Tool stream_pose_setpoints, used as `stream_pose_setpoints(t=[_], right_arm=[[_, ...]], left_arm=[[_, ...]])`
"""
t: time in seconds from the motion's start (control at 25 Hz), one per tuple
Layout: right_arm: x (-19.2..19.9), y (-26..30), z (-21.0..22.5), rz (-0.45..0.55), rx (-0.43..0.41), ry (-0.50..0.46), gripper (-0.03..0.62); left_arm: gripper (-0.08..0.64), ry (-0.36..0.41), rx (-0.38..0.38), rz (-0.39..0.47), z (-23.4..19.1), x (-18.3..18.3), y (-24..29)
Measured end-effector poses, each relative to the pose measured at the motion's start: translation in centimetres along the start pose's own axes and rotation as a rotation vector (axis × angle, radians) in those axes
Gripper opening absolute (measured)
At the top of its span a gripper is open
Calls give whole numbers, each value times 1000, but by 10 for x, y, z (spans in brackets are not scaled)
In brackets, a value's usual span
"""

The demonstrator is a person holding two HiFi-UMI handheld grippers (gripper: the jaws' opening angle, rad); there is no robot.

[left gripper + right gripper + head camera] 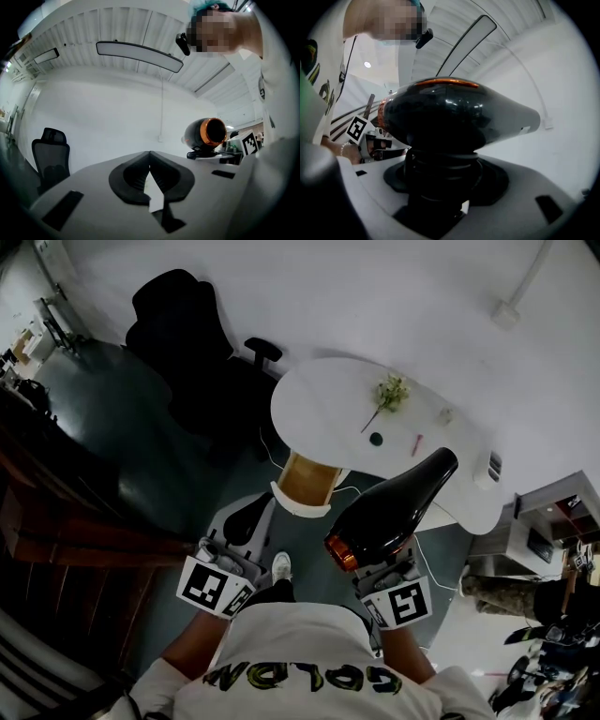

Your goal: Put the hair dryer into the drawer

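The room has a dark floor (122, 427) and a white wall (375, 287). A white rounded table (319, 399) stands against that wall, with a black office chair (187, 343) beside it and a plant sprig (389, 393) lying on its top. Dark wooden furniture (56, 512) fills the left edge of the head view. I cannot identify a drawer in any view.

The hair dryer (450, 112) rests on no surface. It is carried in my right gripper (440, 197), whose jaws are clamped on the handle just below the black body. The barrel therefore sits above the jaws, with its orange-ringed end toward the person's torso and its tapered end toward the table. I judge that the handle is gripped because it is the narrowest part. That grip also leaves the barrel free to be lowered into a drawer.

My left gripper (150, 180) is empty: its fingers meet tip to tip with nothing between them. I judge that it is kept free to pull the drawer open.

Both grippers are held level in front of the torso, side by side and apart, pointing toward the table. Their marker cubes face up toward the head camera. In my judgement this is the carrying step, and the placing step is not yet begun.
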State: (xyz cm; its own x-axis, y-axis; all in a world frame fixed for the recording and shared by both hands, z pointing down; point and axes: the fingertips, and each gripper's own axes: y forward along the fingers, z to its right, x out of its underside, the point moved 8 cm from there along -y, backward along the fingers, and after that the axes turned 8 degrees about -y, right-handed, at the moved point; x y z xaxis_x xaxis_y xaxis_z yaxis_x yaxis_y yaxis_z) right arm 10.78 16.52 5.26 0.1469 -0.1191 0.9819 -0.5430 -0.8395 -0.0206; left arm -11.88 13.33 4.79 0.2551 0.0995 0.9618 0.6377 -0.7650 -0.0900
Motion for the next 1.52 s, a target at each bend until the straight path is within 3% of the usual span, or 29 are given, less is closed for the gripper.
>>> stream_pose_setpoints(t=[0.28, 0.56, 1.04, 1.52], right_arm=[[2, 67, 5, -10, 25, -12, 293], [12, 97, 19, -22, 38, -5, 293], [19, 103, 51, -37, 7, 6, 293], [46, 104, 71, -107, -80, 21, 293]], left_arm=[[12, -8, 35, -5, -63, -14, 30], [12, -8, 65, -5, -90, -13, 60], [12, -16, 58, -8, -86, -13, 94], [12, -21, 67, -73, -77, 8, 118]])
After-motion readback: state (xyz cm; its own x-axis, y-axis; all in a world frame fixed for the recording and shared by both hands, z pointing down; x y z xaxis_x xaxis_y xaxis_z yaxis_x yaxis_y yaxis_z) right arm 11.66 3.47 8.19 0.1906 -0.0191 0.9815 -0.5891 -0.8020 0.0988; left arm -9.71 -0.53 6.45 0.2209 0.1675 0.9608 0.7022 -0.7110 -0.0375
